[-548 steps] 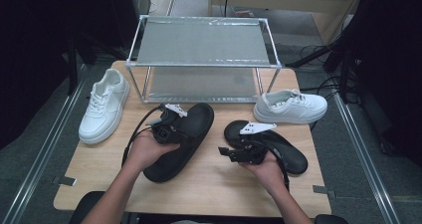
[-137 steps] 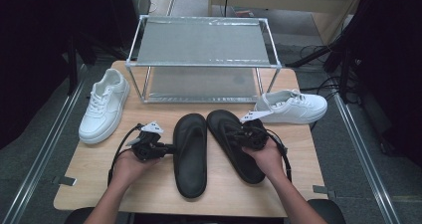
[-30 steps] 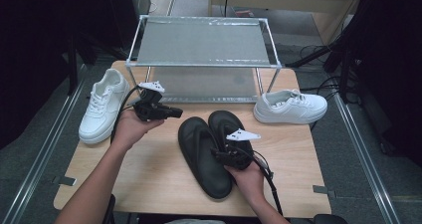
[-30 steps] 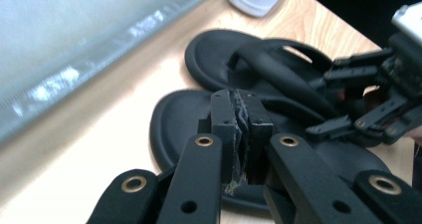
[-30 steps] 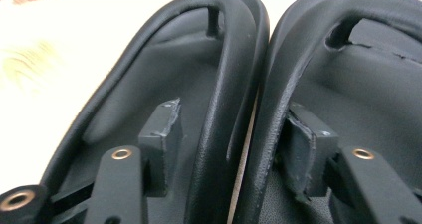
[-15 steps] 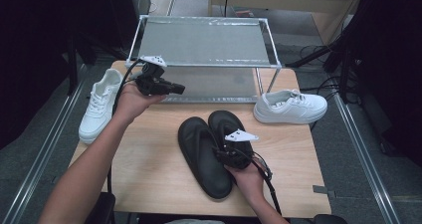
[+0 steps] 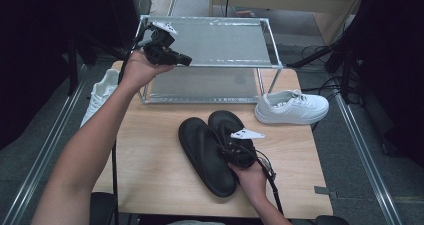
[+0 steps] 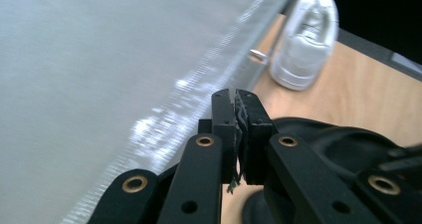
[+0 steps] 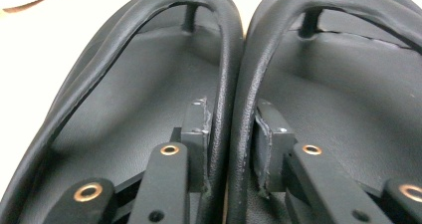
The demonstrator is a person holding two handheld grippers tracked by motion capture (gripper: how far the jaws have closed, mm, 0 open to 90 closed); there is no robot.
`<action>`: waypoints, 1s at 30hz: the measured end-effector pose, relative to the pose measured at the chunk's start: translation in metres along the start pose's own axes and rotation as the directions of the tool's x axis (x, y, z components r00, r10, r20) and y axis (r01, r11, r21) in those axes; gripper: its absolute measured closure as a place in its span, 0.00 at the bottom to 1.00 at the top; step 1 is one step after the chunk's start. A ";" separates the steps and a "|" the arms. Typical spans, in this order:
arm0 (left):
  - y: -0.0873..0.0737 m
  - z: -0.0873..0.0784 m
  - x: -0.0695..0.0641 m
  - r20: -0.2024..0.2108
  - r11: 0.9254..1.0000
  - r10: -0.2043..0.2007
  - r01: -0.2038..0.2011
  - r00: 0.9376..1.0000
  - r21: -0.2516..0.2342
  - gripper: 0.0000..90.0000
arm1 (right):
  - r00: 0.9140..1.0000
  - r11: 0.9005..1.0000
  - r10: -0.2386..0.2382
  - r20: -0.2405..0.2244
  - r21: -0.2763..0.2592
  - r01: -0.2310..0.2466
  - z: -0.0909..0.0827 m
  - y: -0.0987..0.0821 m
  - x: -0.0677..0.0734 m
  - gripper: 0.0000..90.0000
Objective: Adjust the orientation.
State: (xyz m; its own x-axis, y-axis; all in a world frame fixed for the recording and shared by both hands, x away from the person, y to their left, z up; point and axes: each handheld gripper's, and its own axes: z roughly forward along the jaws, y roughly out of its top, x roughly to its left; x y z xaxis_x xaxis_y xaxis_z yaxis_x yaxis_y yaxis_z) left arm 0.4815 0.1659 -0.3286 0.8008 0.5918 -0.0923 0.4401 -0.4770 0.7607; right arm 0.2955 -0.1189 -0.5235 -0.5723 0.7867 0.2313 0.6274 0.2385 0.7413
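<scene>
Two black flip-flops lie side by side on the wooden table [image 7: 150, 150], the left one [image 7: 202, 152] touching the right one [image 7: 225, 125]. My right gripper [image 7: 231, 152] rests over them. Seen from the right gripper view, its jaws [image 9: 231, 114] have just been closing and now pinch the two neighbouring straps, the left strap [image 9: 224, 59] and the right strap [image 9: 259, 59], together. My left gripper [image 7: 187, 61] is raised at the front left corner of the metal rack's top shelf [image 7: 215, 40]; its jaws [image 8: 235, 97] are shut with nothing held.
One white sneaker [image 7: 292, 106] stands on the table right of the rack, another [image 7: 100, 92] at the table's left edge behind my left forearm. In the left gripper view, the shelf [image 8: 99, 59], the right sneaker [image 8: 306, 40] and a flip-flop [image 8: 338, 144] lie below.
My left hand has lifted from beside the rack's lower level up to the top shelf's front left corner. The right hand has stayed on the flip-flops.
</scene>
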 end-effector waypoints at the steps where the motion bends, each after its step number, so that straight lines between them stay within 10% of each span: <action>1: 0.002 0.001 0.004 -0.006 1.000 -0.005 0.005 1.000 0.007 0.98 | 1.000 1.000 0.004 0.001 0.000 -0.004 0.000 0.000 -0.001 0.81; 10: -0.004 0.017 0.034 0.003 0.999 -0.039 0.039 0.999 0.036 0.99 | 1.000 1.000 0.003 -0.014 -0.004 -0.003 -0.002 0.002 -0.007 0.84; 19: -0.010 0.021 0.035 -0.033 0.999 0.028 -0.027 0.999 0.033 0.99 | 1.000 1.000 -0.009 -0.001 -0.012 0.009 -0.004 0.020 -0.011 0.84; 30: -0.016 0.022 0.042 0.002 1.000 -0.027 0.027 1.000 -0.001 0.99 | 1.000 1.000 0.015 -0.009 -0.019 -0.015 0.016 0.061 -0.024 0.84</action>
State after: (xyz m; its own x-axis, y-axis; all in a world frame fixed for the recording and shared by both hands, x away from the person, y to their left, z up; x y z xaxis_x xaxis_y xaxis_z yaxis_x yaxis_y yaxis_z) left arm 0.5172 0.1841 -0.3585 0.7894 0.6032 -0.1136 0.4608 -0.4602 0.7589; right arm 0.3563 -0.1140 -0.4942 -0.5680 0.7847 0.2480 0.6257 0.2160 0.7496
